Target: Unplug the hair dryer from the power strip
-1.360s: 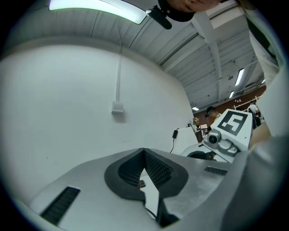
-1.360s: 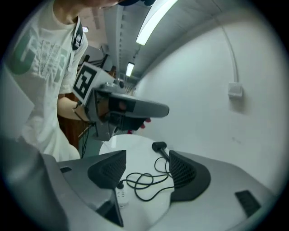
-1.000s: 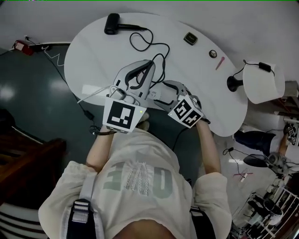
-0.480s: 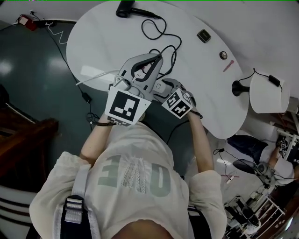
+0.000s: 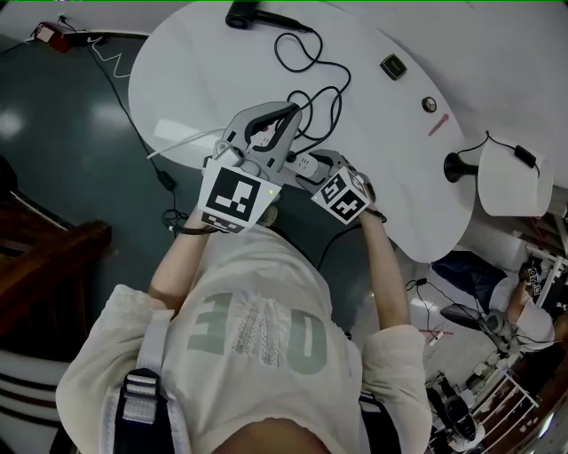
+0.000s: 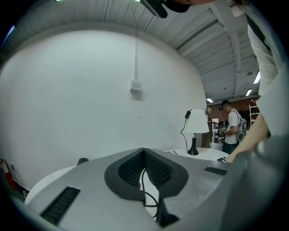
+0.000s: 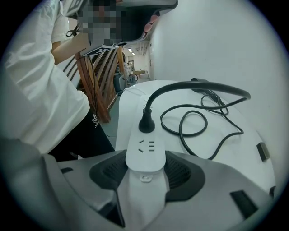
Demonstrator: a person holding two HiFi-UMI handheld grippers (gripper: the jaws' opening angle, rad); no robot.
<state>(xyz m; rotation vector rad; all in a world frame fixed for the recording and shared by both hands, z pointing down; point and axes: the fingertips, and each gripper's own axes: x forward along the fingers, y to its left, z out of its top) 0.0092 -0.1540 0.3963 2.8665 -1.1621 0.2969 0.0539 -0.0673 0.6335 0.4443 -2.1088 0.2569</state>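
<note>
The white power strip (image 7: 145, 151) lies near the front of the white table (image 5: 177, 80). A black plug (image 7: 146, 122) sits in its far socket, and the black cord (image 5: 306, 58) loops back to the black hair dryer (image 5: 241, 15) at the far edge. My right gripper (image 7: 144, 164) points steeply down, and its jaws have just been closing on the strip's near end; both pads now touch its sides. In the head view it (image 5: 312, 167) is right of the left gripper (image 5: 291, 111). The left gripper (image 6: 144, 151) is shut on nothing, hovering over the cord.
A white-shaded lamp (image 5: 510, 177) stands at the table's right end. A small dark device (image 5: 390, 66), a round object (image 5: 429, 104) and a pink pen (image 5: 441, 124) lie at the far right. A wooden chair (image 5: 44, 266) stands left of me. A person (image 6: 232, 126) stands in the background.
The right gripper has come down over the near end of the power strip and its jaws have narrowed onto it. The left gripper has sunk a little, still shut.
</note>
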